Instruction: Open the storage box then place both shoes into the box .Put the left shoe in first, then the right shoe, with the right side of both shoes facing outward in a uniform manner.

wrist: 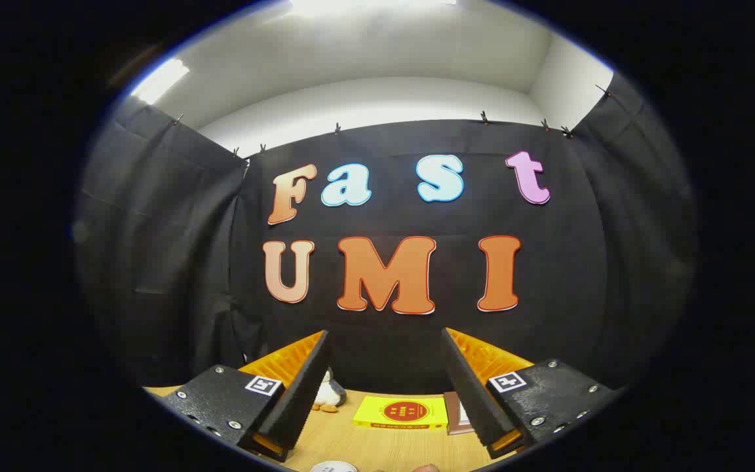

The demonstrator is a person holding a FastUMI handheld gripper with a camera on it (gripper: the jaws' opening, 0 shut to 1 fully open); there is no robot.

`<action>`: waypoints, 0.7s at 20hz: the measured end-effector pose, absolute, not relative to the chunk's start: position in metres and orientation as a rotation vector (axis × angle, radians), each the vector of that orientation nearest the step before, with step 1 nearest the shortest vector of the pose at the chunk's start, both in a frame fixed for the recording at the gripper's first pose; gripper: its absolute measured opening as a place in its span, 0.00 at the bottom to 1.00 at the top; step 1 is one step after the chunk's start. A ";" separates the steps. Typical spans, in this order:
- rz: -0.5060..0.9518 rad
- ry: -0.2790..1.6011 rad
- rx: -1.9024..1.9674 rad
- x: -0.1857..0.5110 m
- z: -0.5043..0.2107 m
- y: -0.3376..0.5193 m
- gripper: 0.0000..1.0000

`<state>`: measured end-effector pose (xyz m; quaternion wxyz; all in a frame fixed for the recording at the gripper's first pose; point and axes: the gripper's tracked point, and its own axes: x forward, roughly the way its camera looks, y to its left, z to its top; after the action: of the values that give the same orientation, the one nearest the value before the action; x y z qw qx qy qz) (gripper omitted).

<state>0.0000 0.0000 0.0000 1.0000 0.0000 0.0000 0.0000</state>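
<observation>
Two fingers of gripper (387, 387) spread wide, nothing between them. I see yellow box (401, 413) on wooden table (377, 449) just ahead, lower centre; small plush toy (328, 393) beside left finger. Shoes, storage box: cannot tell where.

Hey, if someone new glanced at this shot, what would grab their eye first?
Probably the gripper, its two black fingers spread wide open and holding nothing. Just beyond them on the wooden table lies a bright yellow box with a red round mark, and a small white plush toy peeks out beside one finger.
</observation>
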 end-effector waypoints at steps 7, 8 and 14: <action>-0.033 -0.015 -0.036 -0.003 0.006 -0.006 0.99; -0.036 -0.026 -0.048 -0.004 0.010 -0.008 0.99; -0.027 0.025 -0.047 -0.011 0.002 -0.009 0.99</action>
<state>-0.0109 -0.0094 0.0018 0.9996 -0.0235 0.0125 -0.0137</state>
